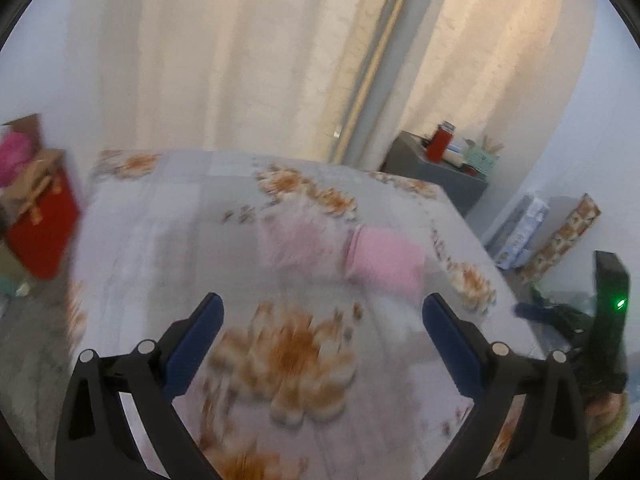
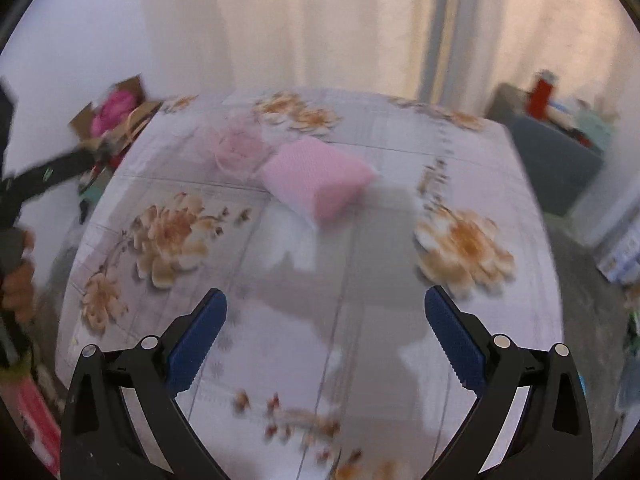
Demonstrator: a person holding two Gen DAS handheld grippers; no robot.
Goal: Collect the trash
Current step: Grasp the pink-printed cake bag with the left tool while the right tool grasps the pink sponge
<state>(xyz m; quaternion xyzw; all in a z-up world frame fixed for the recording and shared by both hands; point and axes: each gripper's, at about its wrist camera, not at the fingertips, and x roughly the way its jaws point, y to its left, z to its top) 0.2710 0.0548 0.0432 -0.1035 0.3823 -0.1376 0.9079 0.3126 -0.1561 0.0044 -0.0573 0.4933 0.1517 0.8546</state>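
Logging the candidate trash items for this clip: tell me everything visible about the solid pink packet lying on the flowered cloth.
The pink packet is a soft, pillow-shaped pack with a fine woven or mesh-looking texture and a whitish edge along its lower side. It lies flat, turned at an angle, near the middle of the flowered cloth. A paler, see-through pink wrapper sits right beside it; blur hides whether they touch. Neither gripper touches it: left gripper and right gripper are both open, short of it.
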